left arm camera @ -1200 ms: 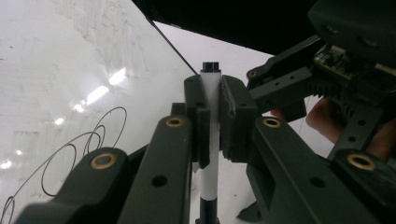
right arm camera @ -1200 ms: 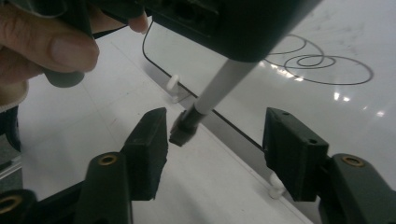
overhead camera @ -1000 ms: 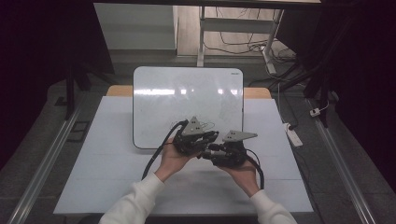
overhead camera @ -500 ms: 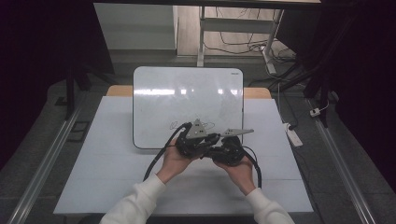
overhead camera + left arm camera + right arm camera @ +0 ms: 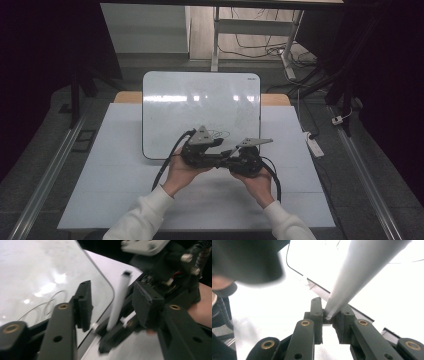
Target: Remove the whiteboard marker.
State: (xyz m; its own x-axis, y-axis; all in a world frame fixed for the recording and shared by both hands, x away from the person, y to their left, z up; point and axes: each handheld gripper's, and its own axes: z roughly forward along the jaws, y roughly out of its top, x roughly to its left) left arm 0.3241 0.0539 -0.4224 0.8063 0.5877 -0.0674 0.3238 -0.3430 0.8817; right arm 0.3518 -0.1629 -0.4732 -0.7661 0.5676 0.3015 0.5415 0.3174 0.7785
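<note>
Pinching the lower end of a white marker, the right gripper has its jaws pressed tight on the barrel. The left gripper has just been opening; its jaws stand spread on either side of that marker without pressing it. Both grippers meet above the near edge of the whiteboard, which lies on the worktop.
</note>
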